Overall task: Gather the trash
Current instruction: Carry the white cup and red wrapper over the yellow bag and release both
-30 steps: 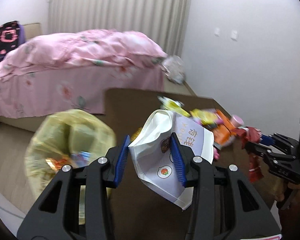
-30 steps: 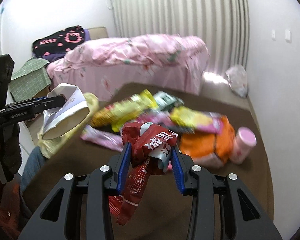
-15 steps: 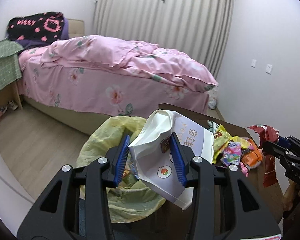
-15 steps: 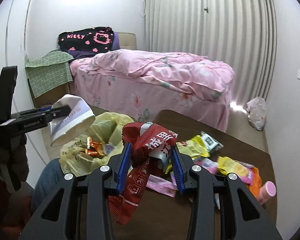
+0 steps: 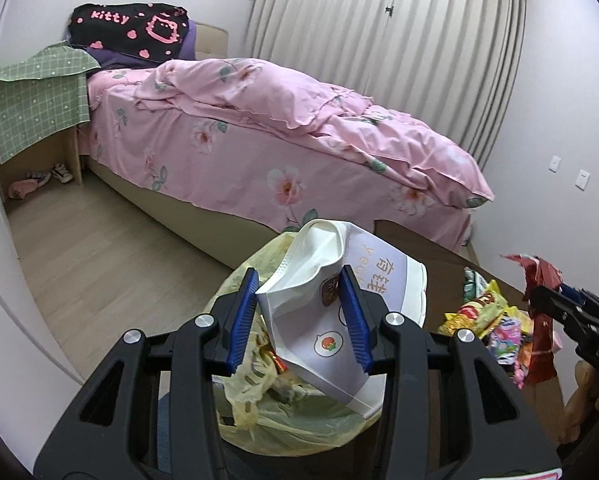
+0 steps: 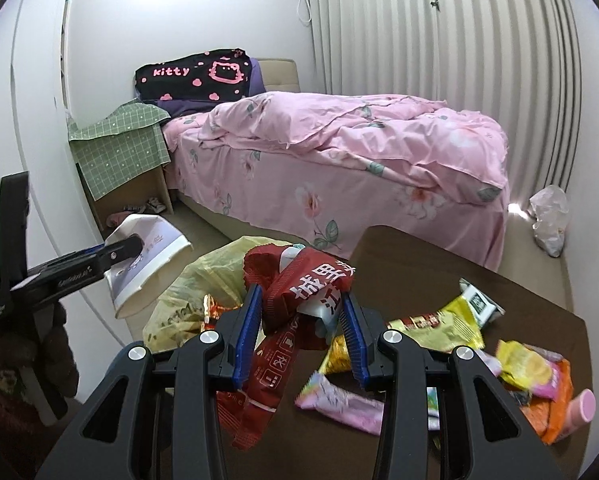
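Observation:
My left gripper (image 5: 299,316) is shut on a crushed white paper cup (image 5: 339,320) with lilac print, held over the open yellow trash bag (image 5: 283,412) off the table's left edge. My right gripper (image 6: 301,328) is shut on a bunch of red snack wrappers (image 6: 299,284), above the brown table (image 6: 403,248) close to the yellow trash bag (image 6: 187,296). In the right wrist view the left gripper (image 6: 119,250) holds the paper cup (image 6: 147,252) at the left. The left wrist view shows the right gripper (image 5: 555,300) with the red wrappers (image 5: 539,320) at the far right.
Several wrappers (image 6: 439,328), a pink packet (image 6: 339,400) and a pink bottle (image 6: 579,406) lie on the table. A pink bed (image 5: 279,136) stands behind, with a cloth-covered box (image 5: 35,108) beside it. A white plastic bag (image 6: 549,220) sits on the floor by the curtain.
Both grippers swung left from over the table toward the trash bag, keeping their loads. The cup now hangs over the bag's mouth, and the red wrappers are near the table's left edge.

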### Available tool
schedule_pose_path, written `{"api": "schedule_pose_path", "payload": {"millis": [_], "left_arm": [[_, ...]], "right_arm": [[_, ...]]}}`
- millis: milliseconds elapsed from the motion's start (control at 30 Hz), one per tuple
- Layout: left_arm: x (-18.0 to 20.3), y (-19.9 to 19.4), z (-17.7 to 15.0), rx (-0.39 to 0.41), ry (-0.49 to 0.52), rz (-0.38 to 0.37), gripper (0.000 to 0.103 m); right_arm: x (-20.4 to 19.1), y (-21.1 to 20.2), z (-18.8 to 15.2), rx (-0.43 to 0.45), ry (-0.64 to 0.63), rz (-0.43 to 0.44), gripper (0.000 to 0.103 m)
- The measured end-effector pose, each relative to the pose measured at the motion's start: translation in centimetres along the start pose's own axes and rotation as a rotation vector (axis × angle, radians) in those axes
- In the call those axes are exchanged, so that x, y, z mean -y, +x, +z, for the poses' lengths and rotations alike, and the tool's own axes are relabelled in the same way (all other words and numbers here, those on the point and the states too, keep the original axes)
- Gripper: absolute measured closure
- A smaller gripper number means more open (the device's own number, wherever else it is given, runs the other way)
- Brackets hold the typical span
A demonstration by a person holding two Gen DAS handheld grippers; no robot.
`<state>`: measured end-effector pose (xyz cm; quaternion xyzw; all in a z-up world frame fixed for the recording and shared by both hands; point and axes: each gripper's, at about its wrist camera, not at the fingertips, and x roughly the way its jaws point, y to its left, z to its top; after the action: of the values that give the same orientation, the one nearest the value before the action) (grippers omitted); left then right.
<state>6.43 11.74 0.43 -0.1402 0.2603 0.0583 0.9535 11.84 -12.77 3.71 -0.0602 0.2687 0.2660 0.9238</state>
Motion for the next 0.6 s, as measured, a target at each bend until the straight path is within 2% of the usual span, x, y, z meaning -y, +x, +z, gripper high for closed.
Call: {"api": "schedule_pose_path", "payload": {"millis": [267, 433, 600], "left_arm": [[-0.3, 2.5, -0.3, -0.018, -0.003, 0.062, 0.064], [-1.2, 5.2, -0.5, -0.070, -0.071, 0.032, 0.064], [-1.5, 7.3, -0.7, -0.090, -0.081, 0.054, 0.064]], "right_arm": [[-1.5, 4.8, 1.2, -0.014, -0.056, 0.057, 0.066], [-2.2, 8.7, 1.2, -0.066, -0.063, 0.105, 0.066], [-1.7, 11.1, 0.8, -0.089, -0.045, 0.135, 0.066]]}}
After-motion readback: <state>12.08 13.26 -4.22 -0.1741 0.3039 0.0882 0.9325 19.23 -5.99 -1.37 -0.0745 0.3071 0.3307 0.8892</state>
